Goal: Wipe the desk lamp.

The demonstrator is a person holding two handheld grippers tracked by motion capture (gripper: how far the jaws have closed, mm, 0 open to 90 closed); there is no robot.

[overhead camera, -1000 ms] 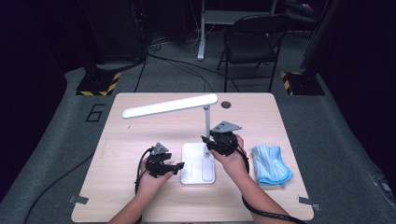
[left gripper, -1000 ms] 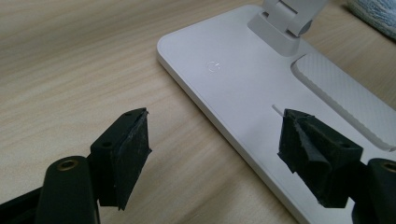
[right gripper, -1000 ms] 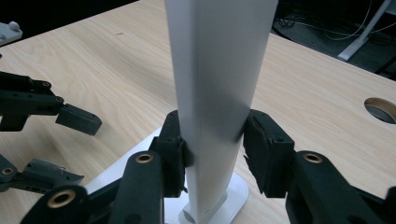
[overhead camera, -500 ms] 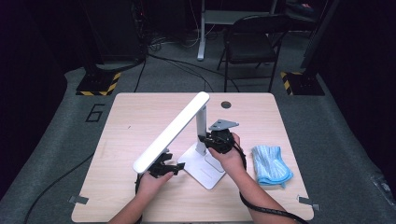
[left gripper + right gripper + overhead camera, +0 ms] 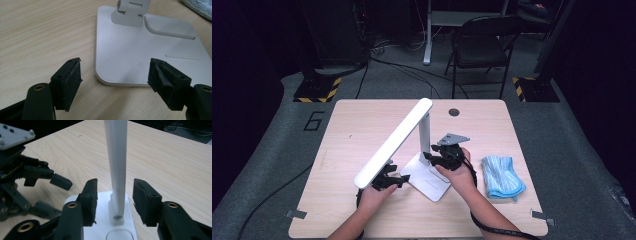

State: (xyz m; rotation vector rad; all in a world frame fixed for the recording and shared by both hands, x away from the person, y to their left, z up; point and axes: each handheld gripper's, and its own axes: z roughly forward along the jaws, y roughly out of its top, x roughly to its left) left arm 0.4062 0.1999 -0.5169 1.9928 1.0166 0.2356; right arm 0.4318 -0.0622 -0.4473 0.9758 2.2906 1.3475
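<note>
standing by the table, i noted these:
lamp: the white desk lamp (image 5: 412, 145) stood mid-table on its flat base (image 5: 428, 176), post upright, base swung round from where it sat a second earlier.
lamp head: the long bar (image 5: 393, 143) had dropped from level to a steep slant, its low end down by the left gripper (image 5: 391, 180).
left gripper: jaws apart and holding nothing, low at the base's near corner (image 5: 105, 80).
right gripper: the right gripper (image 5: 439, 157) had its jaws apart either side of the post (image 5: 116, 170), a gap showing on both sides.
meaning: i judged the turning and tilting mostly done, with wiping perhaps to come.
cloth: a blue cloth (image 5: 501, 176) lay untouched just right of the lamp.
hard to see: the head's low tip was hidden behind the left gripper; whether the lamp was lit i couldn't tell.
</note>
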